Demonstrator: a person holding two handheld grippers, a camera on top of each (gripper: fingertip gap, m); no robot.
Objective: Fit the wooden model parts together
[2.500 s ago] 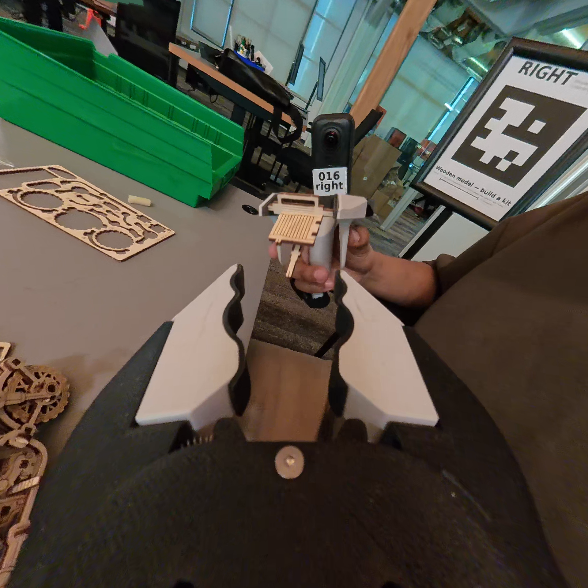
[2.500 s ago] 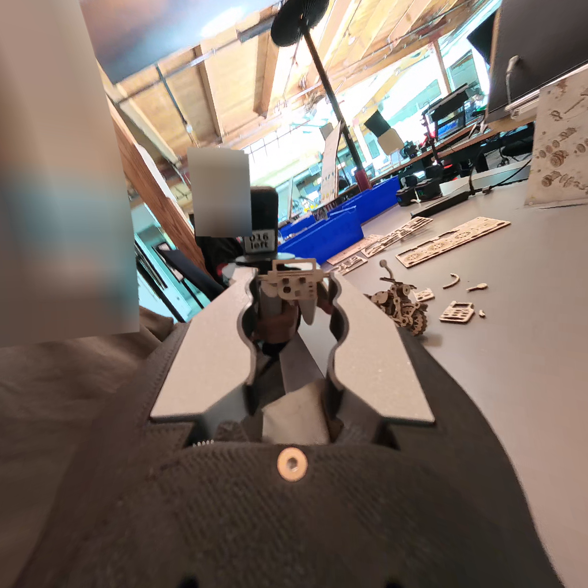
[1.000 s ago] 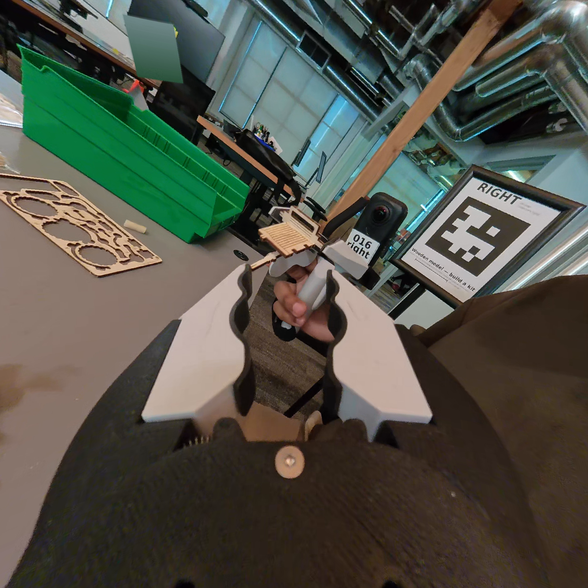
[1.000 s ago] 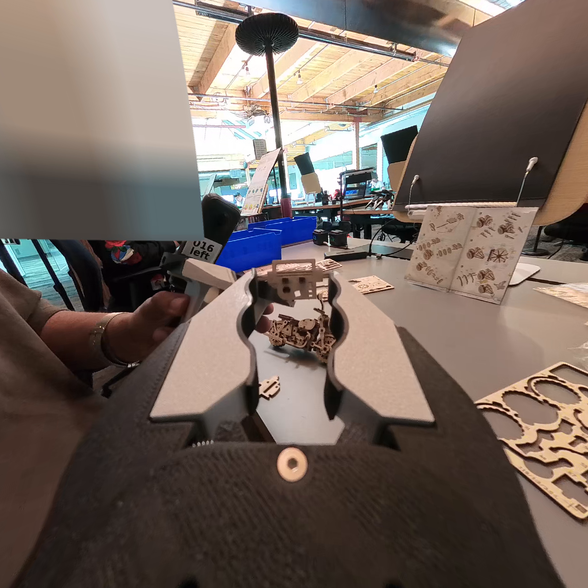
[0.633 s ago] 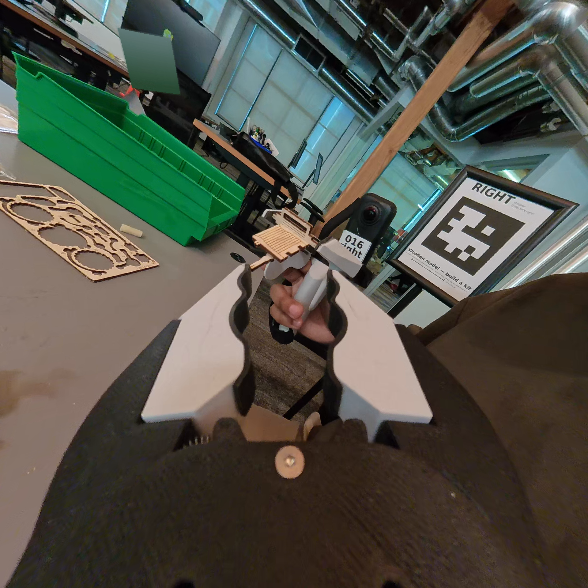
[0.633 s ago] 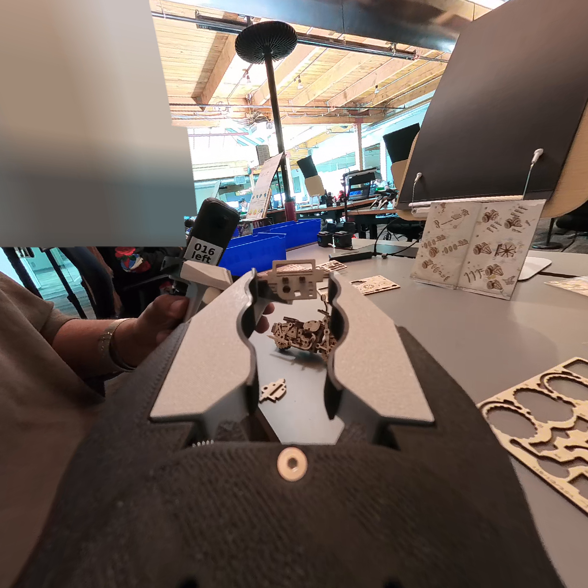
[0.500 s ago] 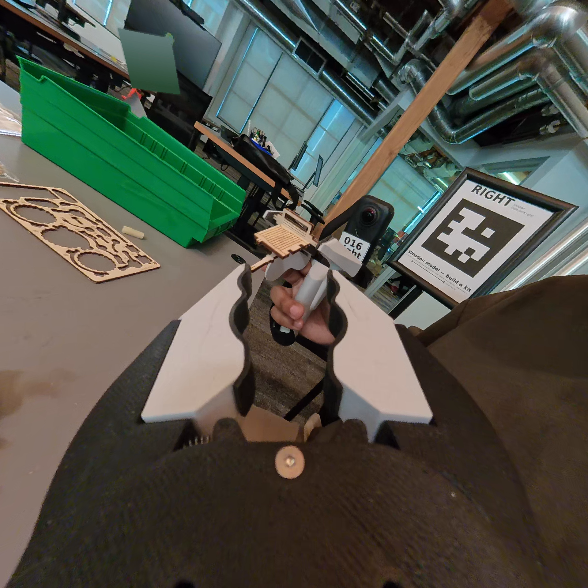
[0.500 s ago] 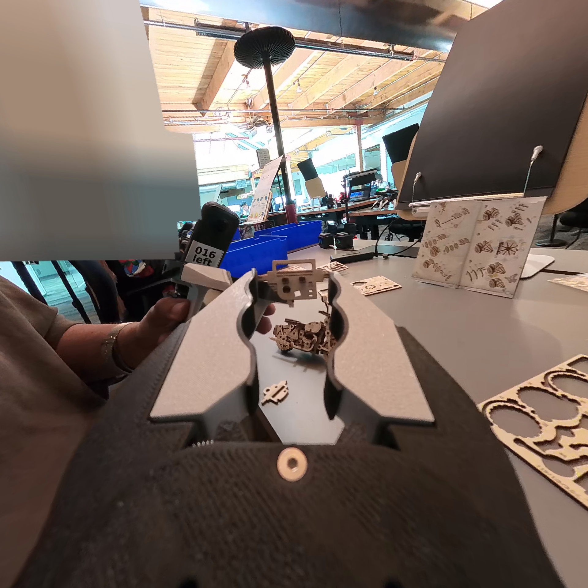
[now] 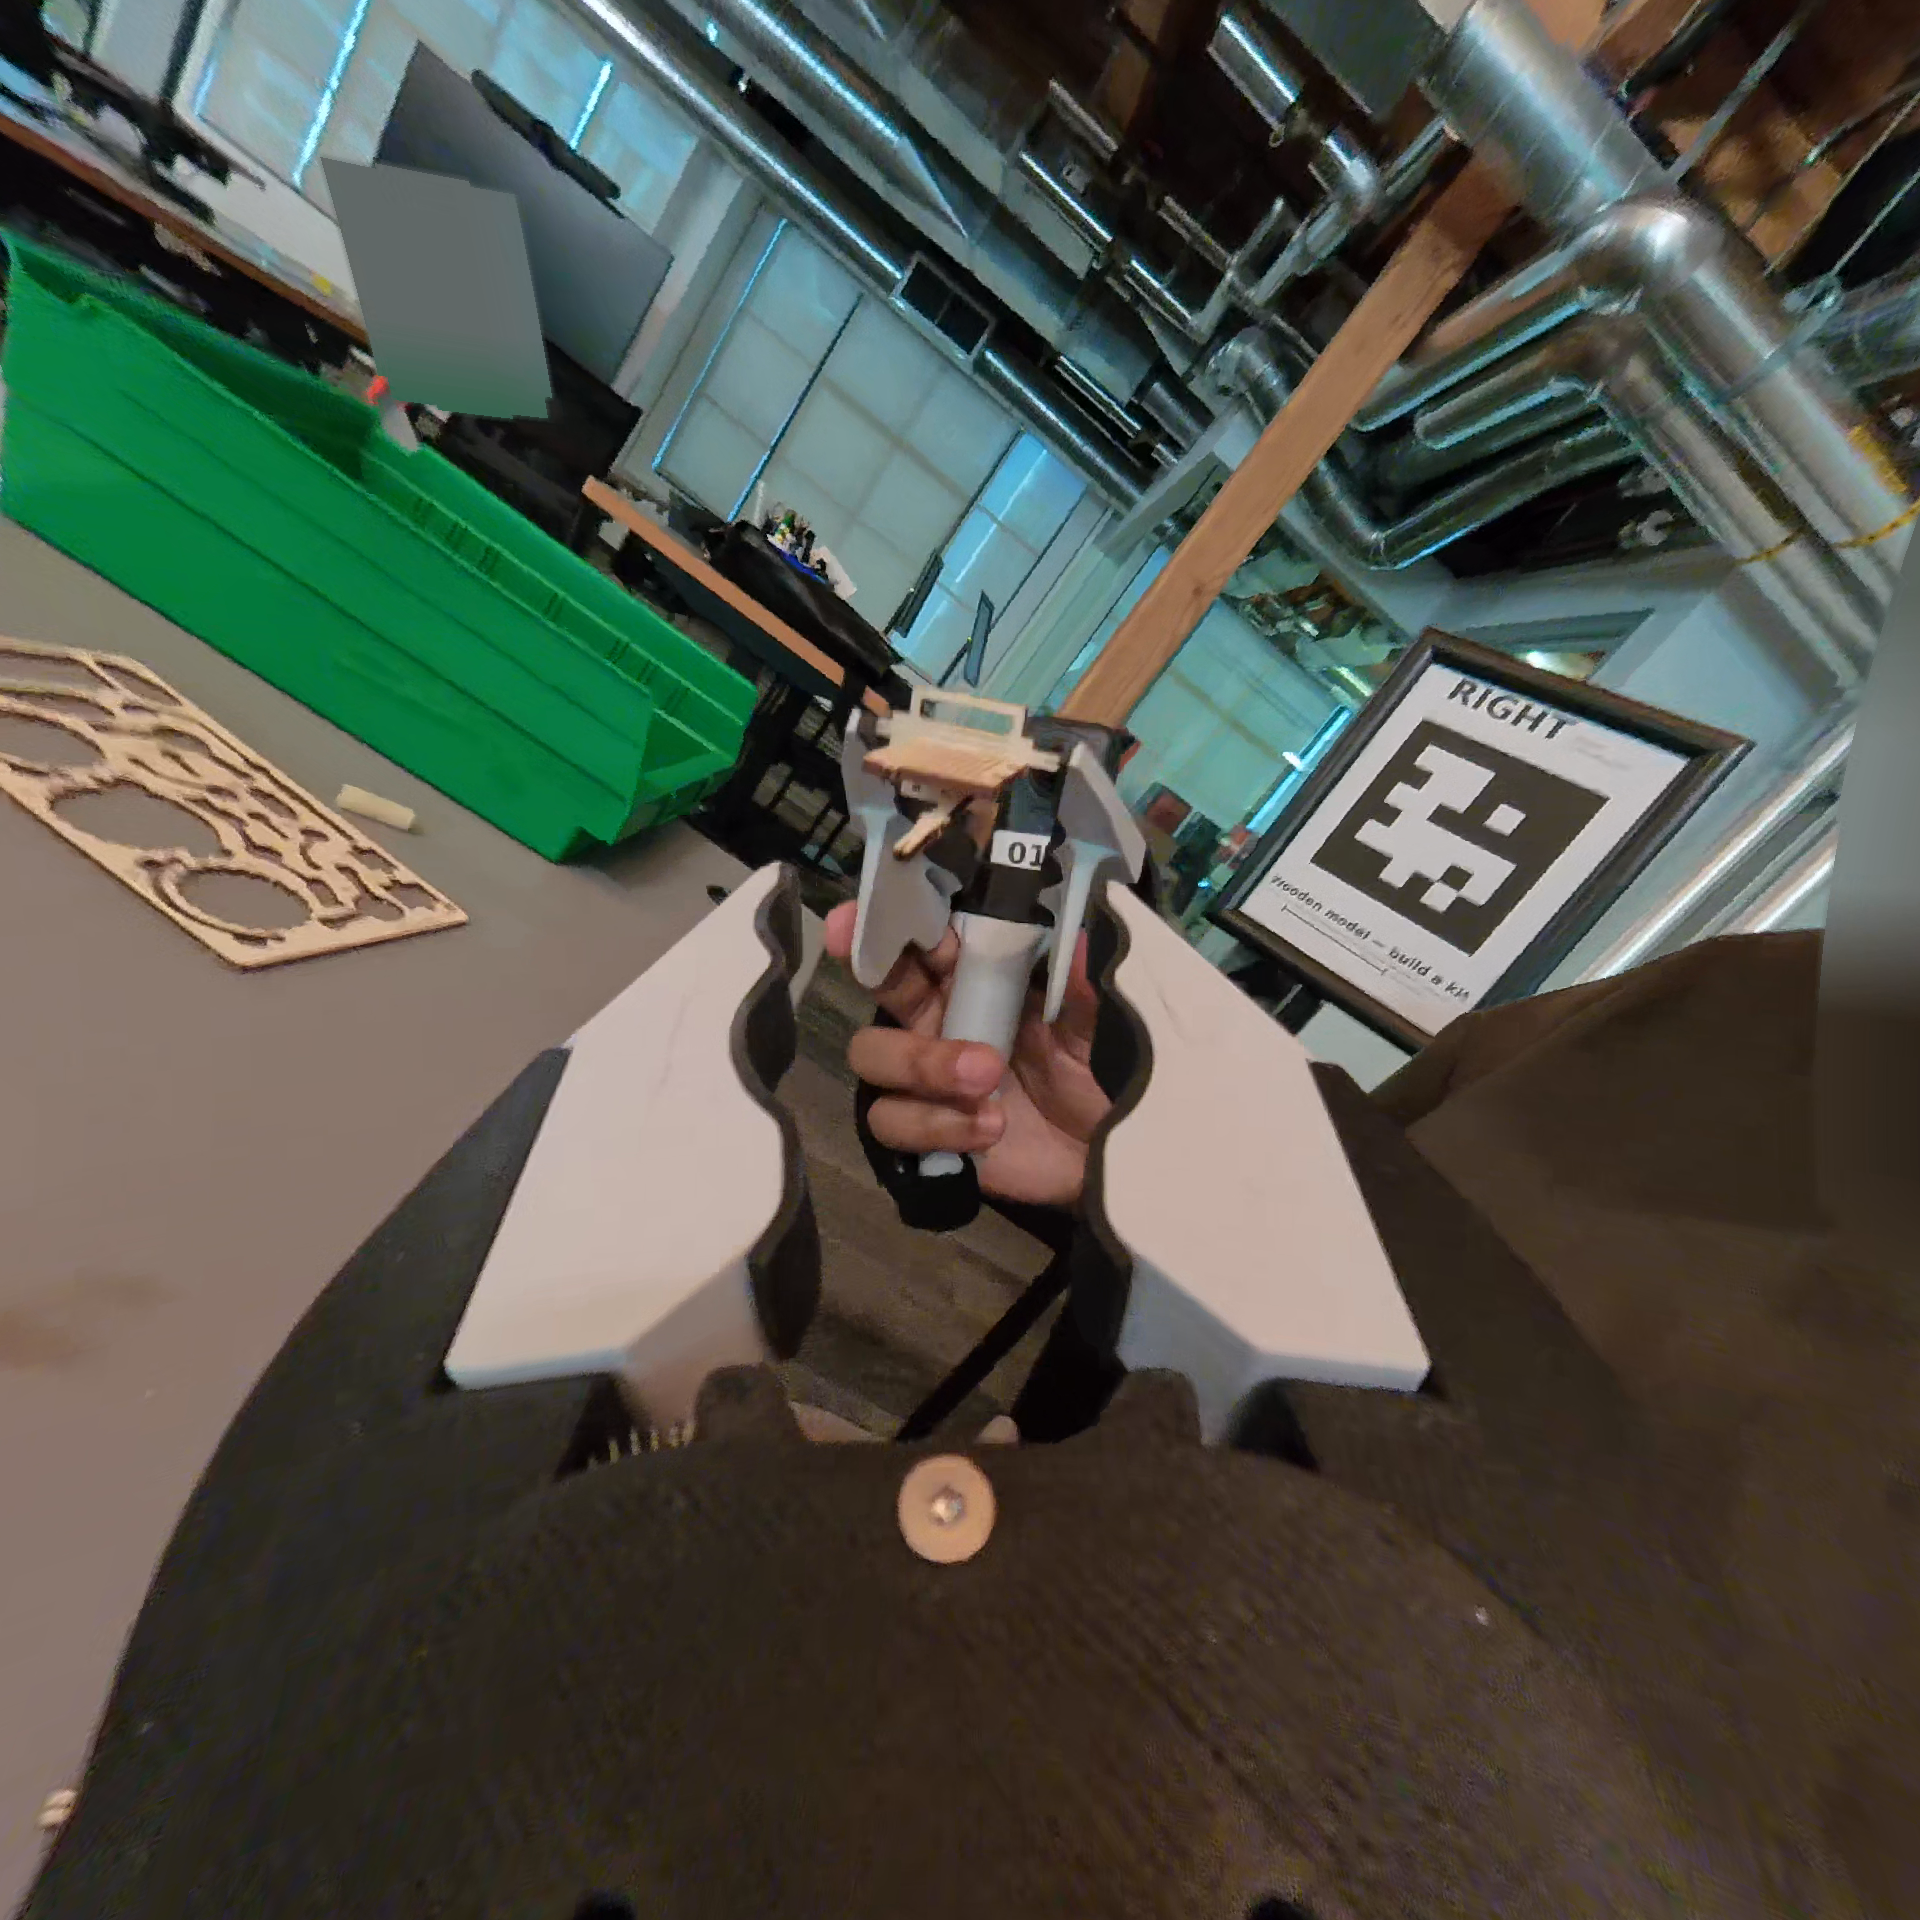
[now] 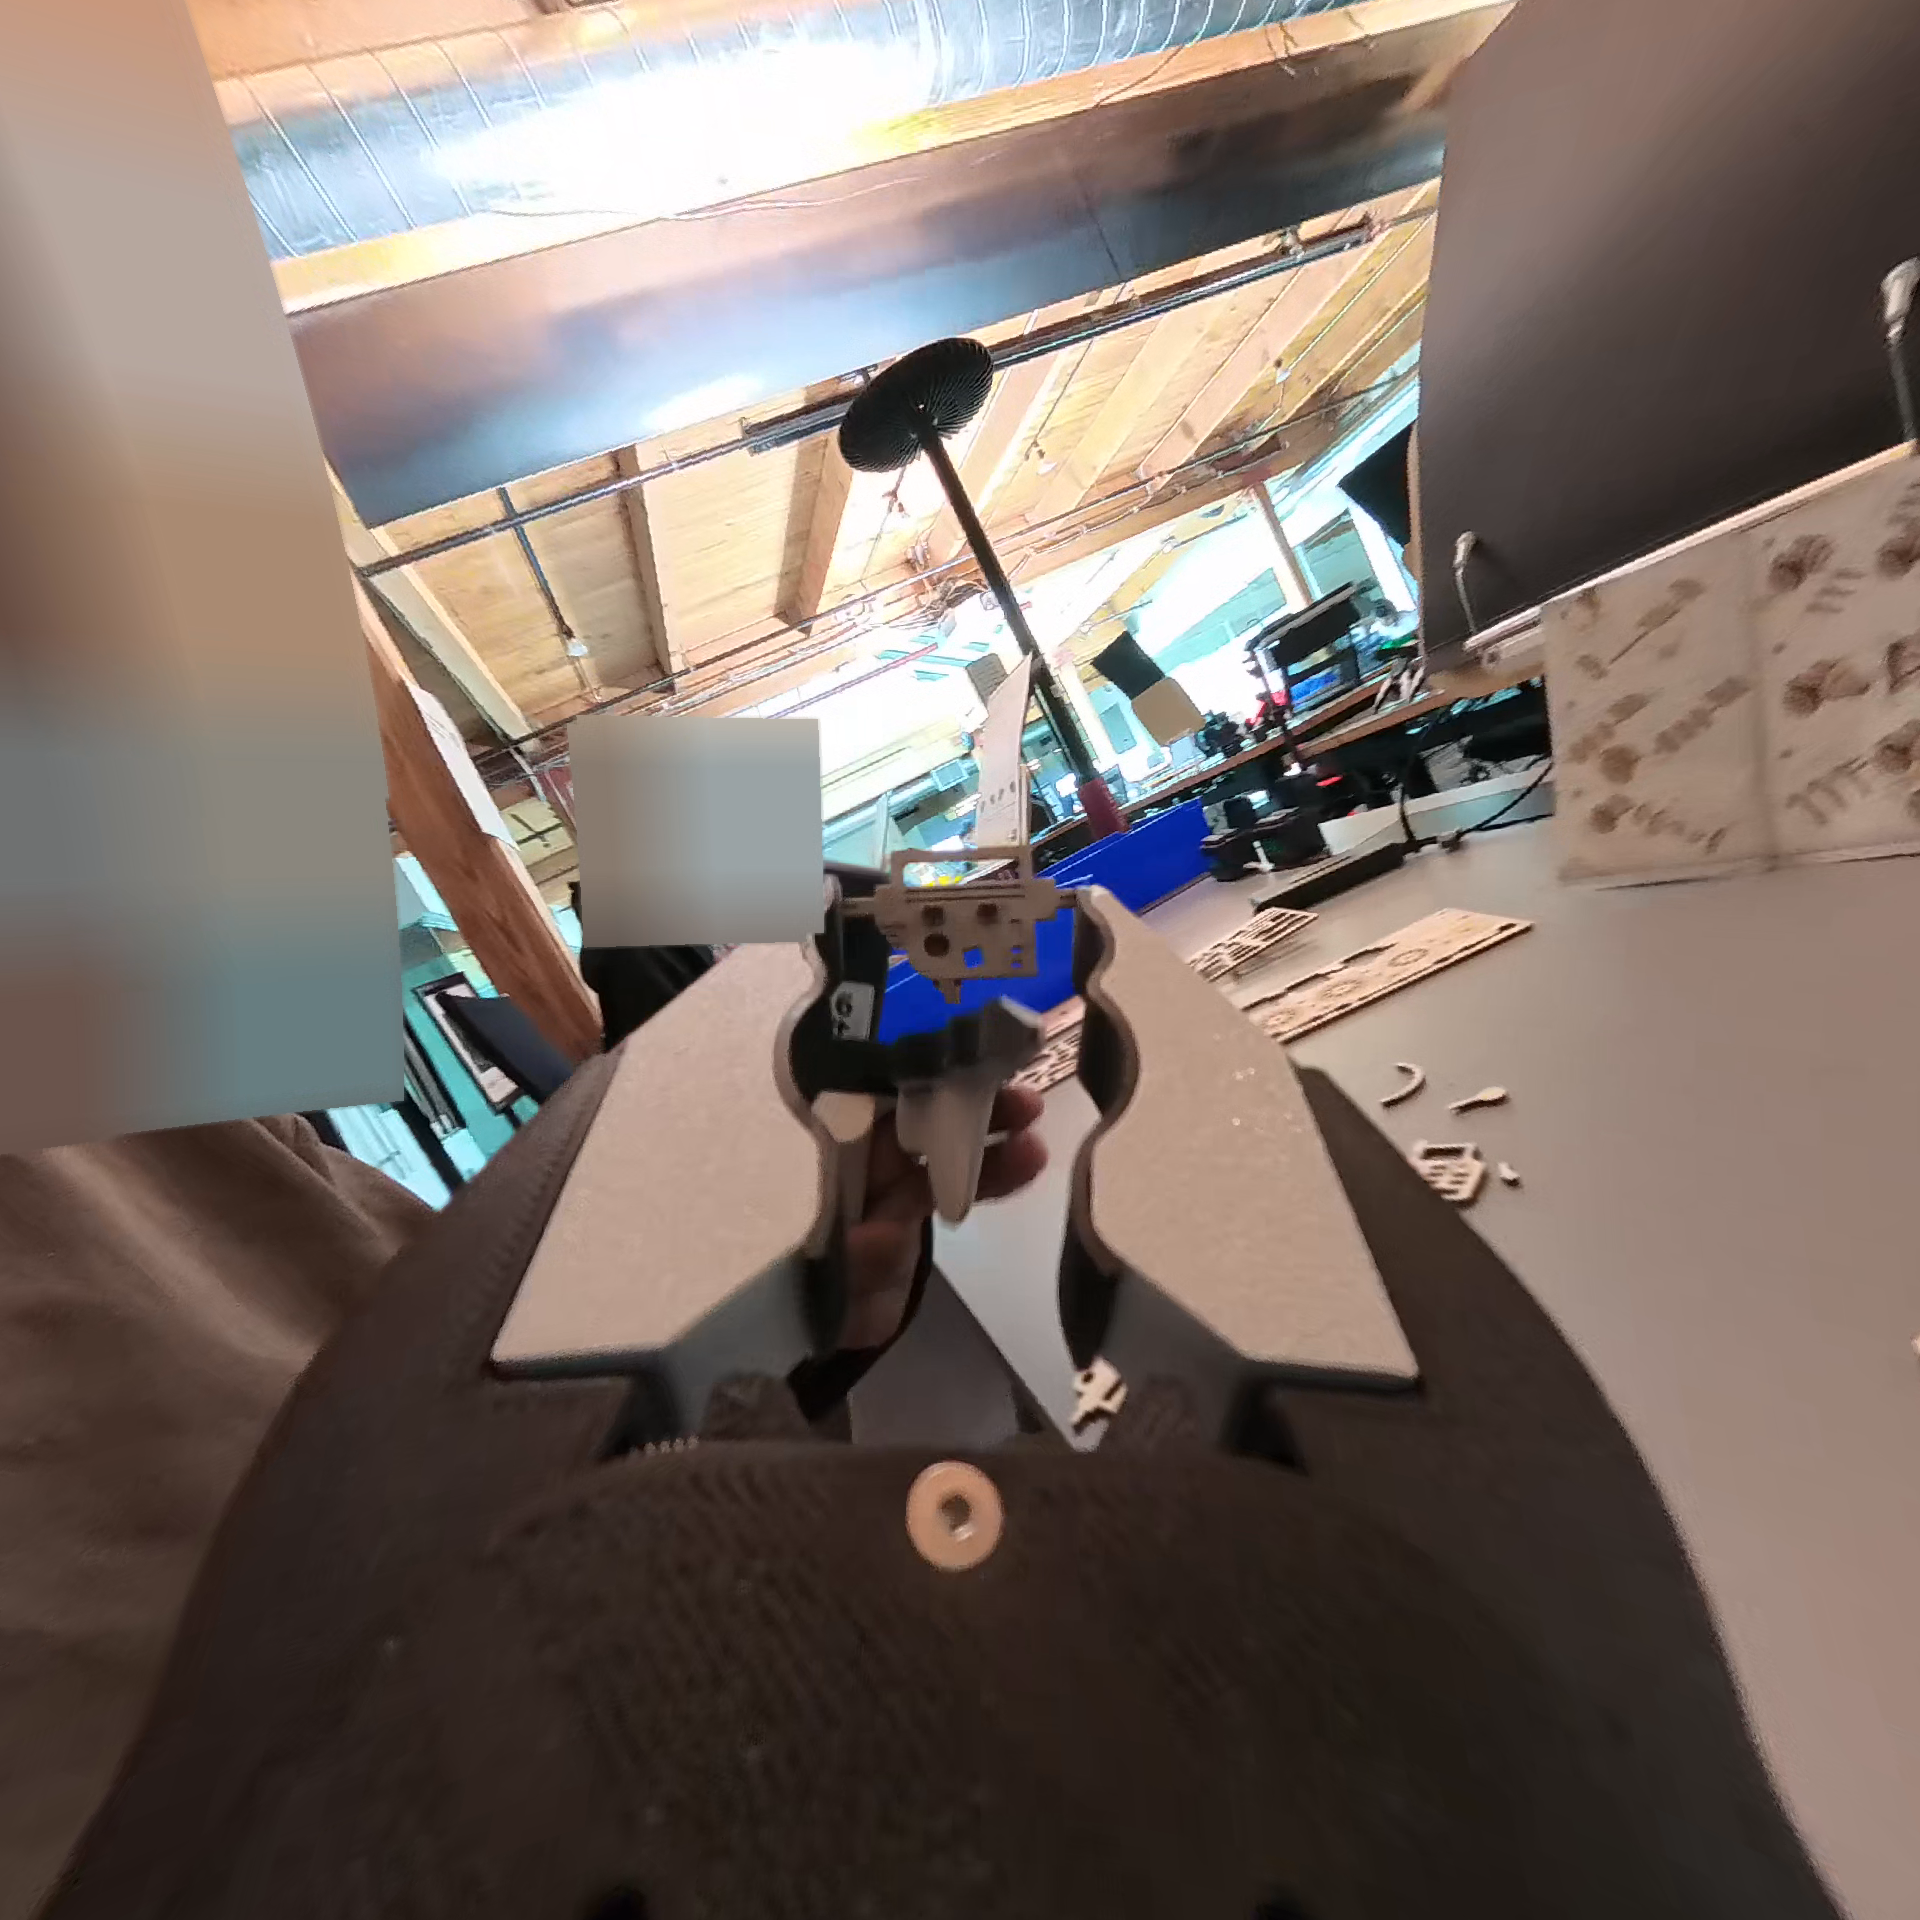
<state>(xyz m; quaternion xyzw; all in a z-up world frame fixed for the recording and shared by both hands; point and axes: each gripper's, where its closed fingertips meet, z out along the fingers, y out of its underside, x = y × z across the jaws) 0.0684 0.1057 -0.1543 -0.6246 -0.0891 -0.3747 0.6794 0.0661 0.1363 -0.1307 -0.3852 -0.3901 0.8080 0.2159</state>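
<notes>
Right tool (image 10: 951, 940) closed on a small wooden model part (image 10: 961, 920), pinched at its fingertips and held in the air. Left tool (image 9: 940, 914) spread wide, empty, facing it. Cut-out wooden sheet (image 9: 208, 831) on desk (image 9: 208, 1091), left of the left tool.

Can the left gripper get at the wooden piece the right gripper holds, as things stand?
Probably yes: the left gripper is open and empty, facing the wooden piece pinched at the right gripper's tips, with only air between.

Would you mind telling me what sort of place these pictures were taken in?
Probably an open-plan workshop or lab: exposed silver ceiling ducts, long green plastic bins on a grey worktable, and laser-cut wooden part sheets.
</notes>
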